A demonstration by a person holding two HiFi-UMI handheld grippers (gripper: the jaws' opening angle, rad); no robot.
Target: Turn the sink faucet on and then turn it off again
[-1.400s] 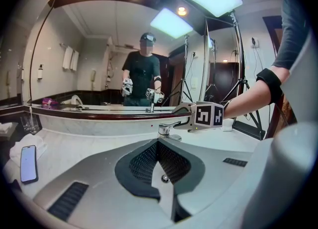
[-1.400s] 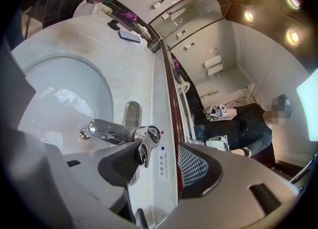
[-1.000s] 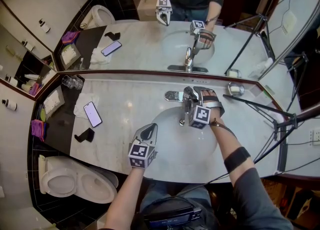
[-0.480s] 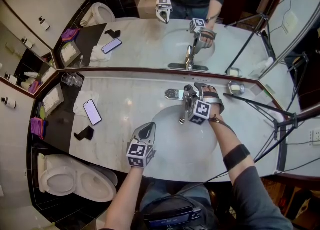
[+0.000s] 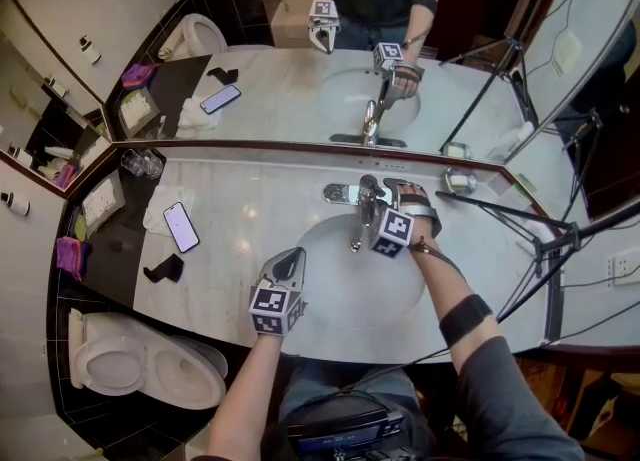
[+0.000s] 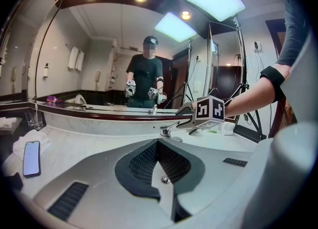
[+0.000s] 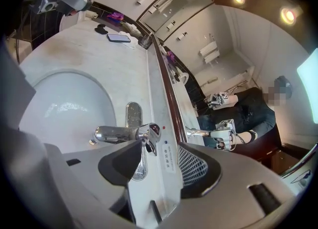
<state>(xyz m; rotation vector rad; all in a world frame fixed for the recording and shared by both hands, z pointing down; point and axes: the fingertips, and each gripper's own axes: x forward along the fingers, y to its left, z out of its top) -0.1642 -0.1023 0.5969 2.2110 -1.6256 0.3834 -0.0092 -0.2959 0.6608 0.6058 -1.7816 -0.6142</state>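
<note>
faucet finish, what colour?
Shiny chrome silver faucet; shows best in the right gripper view.

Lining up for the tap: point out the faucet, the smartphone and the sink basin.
faucet [image 7: 117, 133], right gripper view, chrome spout.
smartphone [image 5: 182, 226], head view, middle of its screen.
sink basin [image 5: 350, 294], head view, bare bowl wall.

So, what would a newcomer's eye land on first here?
First the chrome faucet at the back of the white basin, with the right gripper poised over it, fingers open at its lever. Behind runs a wide mirror doubling the whole scene. The left gripper hangs at the basin's front rim, and a phone lies on the counter's left.
</note>
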